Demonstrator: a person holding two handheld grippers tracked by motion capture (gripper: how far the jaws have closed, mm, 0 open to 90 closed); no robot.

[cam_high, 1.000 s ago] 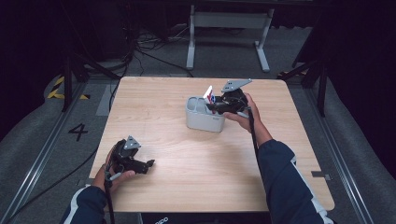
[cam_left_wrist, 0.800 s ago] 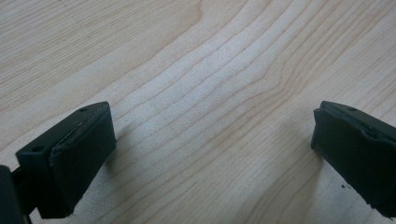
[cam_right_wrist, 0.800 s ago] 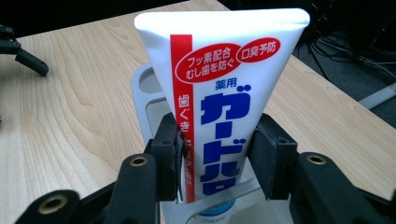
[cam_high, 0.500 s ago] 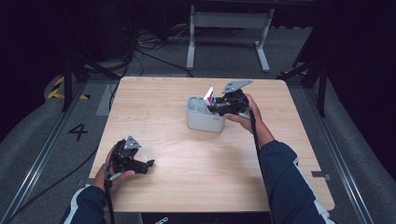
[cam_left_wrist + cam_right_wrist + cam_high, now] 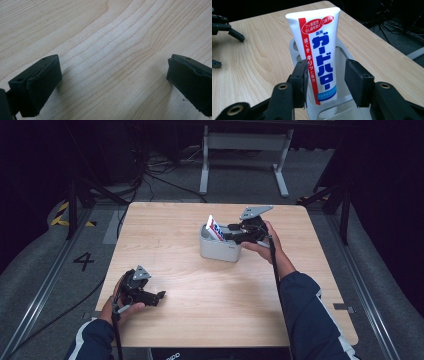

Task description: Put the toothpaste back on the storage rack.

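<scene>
Two claws are out on the bench (image 5: 190, 320). The right claw (image 5: 325, 82) has its jaws spread on either side of a white toothpaste tube (image 5: 318, 52), which stands upright in a grey holder (image 5: 220, 249) near the bench's middle; whether either pad touches the tube I cannot tell. The left claw (image 5: 113, 82) gapes wide and empty over bare wood near the front left corner, well apart from the holder.
</scene>
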